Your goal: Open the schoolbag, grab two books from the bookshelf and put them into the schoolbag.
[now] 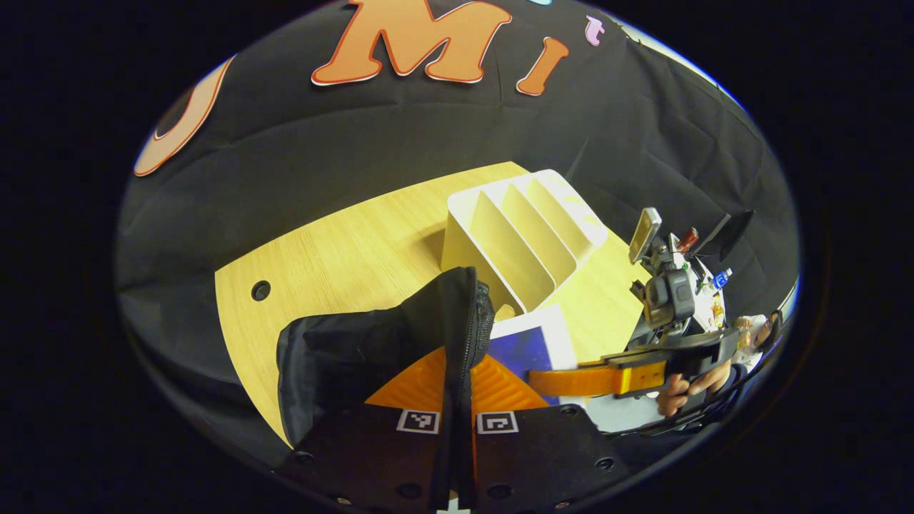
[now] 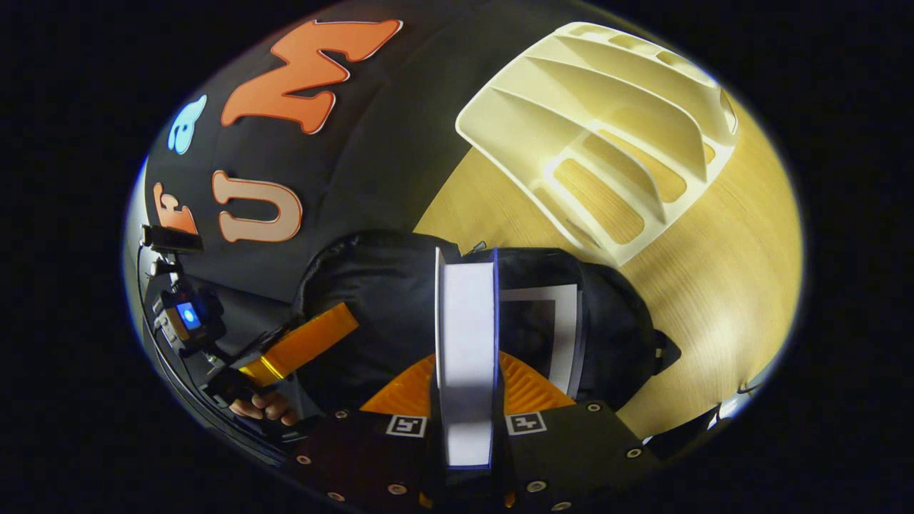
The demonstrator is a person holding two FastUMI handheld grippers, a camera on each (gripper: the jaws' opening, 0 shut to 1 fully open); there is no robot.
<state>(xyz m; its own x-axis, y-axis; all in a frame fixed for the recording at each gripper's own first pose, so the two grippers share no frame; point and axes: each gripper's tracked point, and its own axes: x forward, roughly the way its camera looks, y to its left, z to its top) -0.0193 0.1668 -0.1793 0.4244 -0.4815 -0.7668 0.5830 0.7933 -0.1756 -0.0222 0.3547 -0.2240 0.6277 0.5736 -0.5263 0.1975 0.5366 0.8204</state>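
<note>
Two tongs [image 1: 457, 421] [image 2: 465, 421], left clamped on schoolbag [image 1: 357, 350] rim, right clamped on book [image 2: 465, 343] over bag's mouth.

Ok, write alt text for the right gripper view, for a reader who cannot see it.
The right gripper has its fingers shut on a blue-edged book, held edge-on over the open black schoolbag, where another book already sits. A white bookshelf lies beyond on the wooden table, and the left gripper holds the bag's edge.
</note>
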